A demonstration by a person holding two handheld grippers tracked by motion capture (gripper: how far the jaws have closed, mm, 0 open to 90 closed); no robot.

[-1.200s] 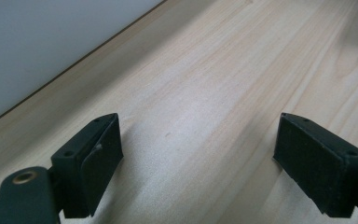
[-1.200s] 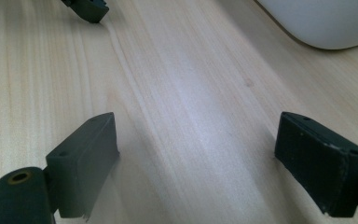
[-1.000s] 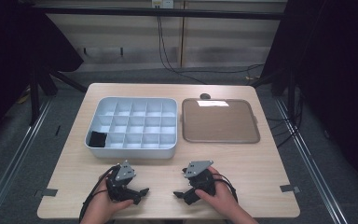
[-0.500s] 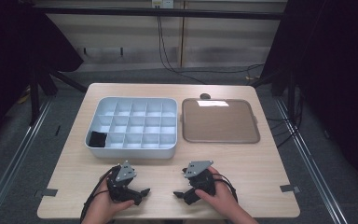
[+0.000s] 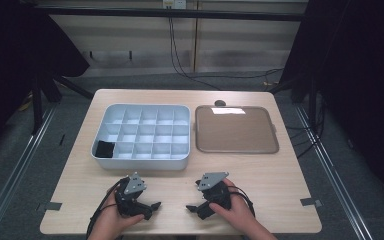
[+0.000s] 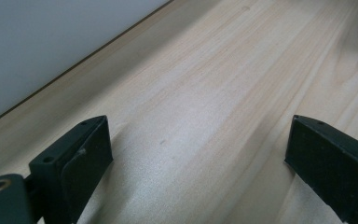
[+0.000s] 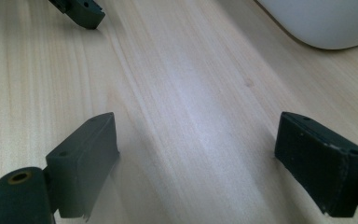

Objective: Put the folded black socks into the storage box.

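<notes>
Two hands rest on the near part of the wooden table [image 5: 280,175], each holding a black gripper. My left gripper [image 5: 152,206] lies near the front edge, pointing right, jaws wide apart with bare wood between them [image 6: 200,154]. My right gripper [image 5: 192,207] faces it, pointing left, also open over bare wood [image 7: 196,154]. The two sets of fingertips are a short gap apart. A white compartment tray [image 5: 142,162] stands beyond them, with a black item [image 5: 105,148] in its near-left cell. A brown flat tray [image 5: 236,129] sits to its right.
The white tray's wall [image 6: 37,51] rises close on the left in the left gripper view, and its corner [image 7: 326,23] shows at top right in the right gripper view. A small dark round object [image 5: 220,103] lies behind the brown tray. Cables trail off the front edge.
</notes>
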